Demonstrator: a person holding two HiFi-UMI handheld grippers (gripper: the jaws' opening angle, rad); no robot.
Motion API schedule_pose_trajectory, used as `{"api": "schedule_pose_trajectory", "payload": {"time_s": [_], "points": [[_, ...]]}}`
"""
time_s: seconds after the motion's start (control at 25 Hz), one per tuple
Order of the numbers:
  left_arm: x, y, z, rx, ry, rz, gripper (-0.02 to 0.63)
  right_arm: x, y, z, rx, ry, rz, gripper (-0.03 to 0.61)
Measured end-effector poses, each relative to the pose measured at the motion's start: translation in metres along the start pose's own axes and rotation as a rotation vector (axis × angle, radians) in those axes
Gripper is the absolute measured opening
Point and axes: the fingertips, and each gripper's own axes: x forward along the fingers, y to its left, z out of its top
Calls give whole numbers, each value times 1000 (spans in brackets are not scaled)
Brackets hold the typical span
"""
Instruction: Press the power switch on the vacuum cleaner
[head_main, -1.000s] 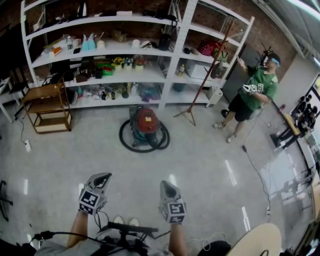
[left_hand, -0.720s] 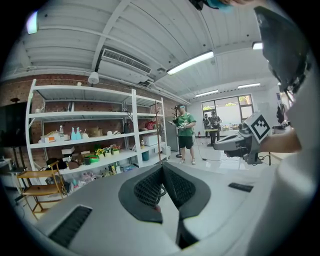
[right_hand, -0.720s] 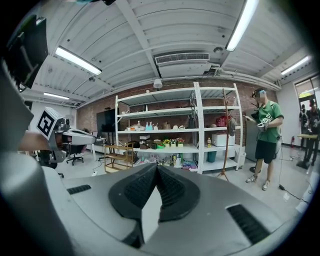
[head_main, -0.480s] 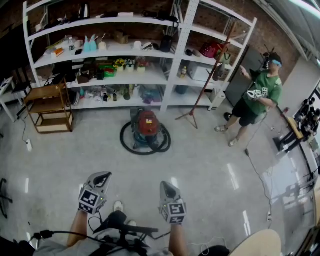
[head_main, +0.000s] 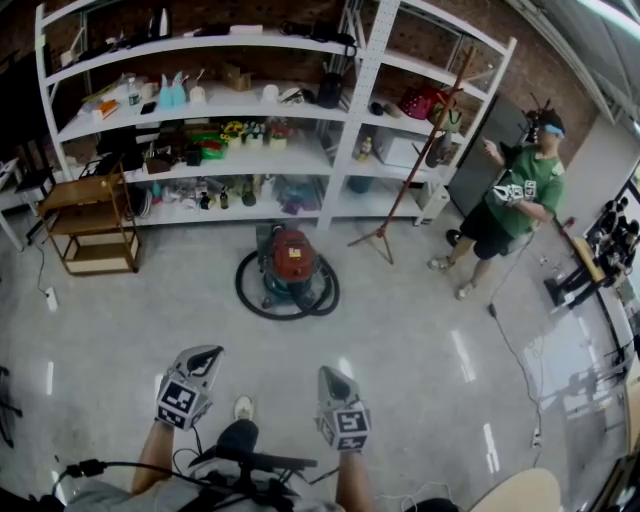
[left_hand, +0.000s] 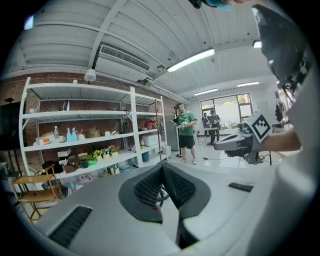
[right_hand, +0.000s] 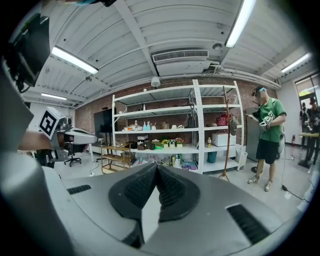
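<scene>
Head view: we are seeing the vacuum cleaner (head_main: 290, 260) sitting on the floor by the shelving (head_main: 330, 150), well ahead of the left claw (head_main: 204, 353) and the right claw (head_main: 331, 376).

Left gripper view: jaws are meeting, gripping nothing.

Right gripper view: likewise.

We are judging the approach step in hand. Next calls for walking closer and locating the switch.

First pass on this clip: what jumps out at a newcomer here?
The red-topped vacuum cleaner stands mid-floor before the white shelving, its black hose coiled round it. A person in a green shirt stands at right. Near the bottom, the left gripper and right gripper hang side by side, jaws shut, far from the vacuum.
</scene>
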Motion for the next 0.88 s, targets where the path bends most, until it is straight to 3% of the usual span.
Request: {"api": "schedule_pose_trajectory", "payload": {"time_s": [0.88], "points": [[109,154,22,-33,-24,-47,6,169,-10,64,5,13,-46,12]]}}
